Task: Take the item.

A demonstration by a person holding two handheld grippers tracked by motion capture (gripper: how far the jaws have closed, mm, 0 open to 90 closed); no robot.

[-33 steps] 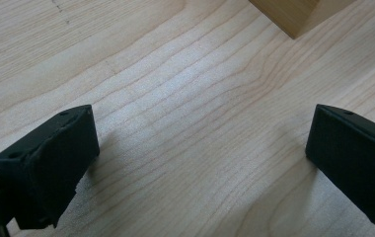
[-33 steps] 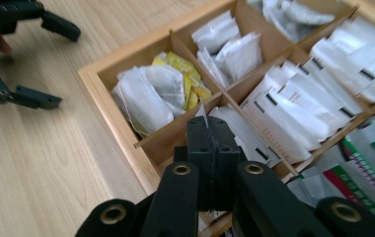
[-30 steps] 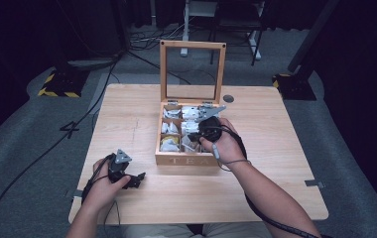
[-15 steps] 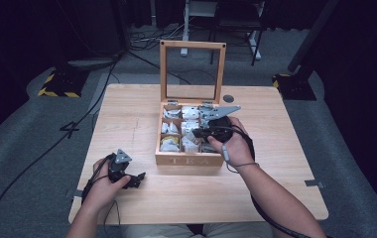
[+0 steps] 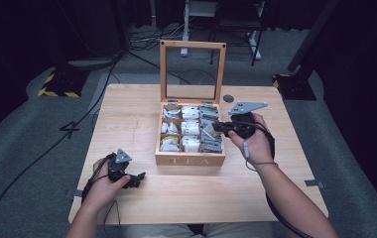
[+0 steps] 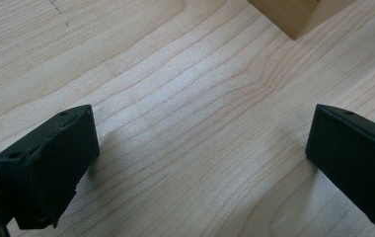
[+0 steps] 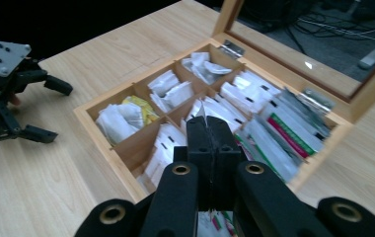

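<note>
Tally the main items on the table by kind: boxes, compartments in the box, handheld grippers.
Wooden tea box with its glass-paned lid raised: 1
Compartments inside the box, all holding tea bags: 9
Handheld black two-jaw grippers: 2, the left gripper resting open on the light wooden table, the right gripper closed over the box
Total: 12

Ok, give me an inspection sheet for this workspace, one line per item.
Surface: wooden table, pale grain.
Job's things: box marked TEA, lid upright, compartments hold tea bags.
Clutter: small dark disc behind the box.
Tools: left tool open, low at the table's near left; right tool shut over the box's right side.
Cables: one trails from each tool; black cable crosses the floor.
Surroundings: grey floor, dark backdrop, striped base.
</note>
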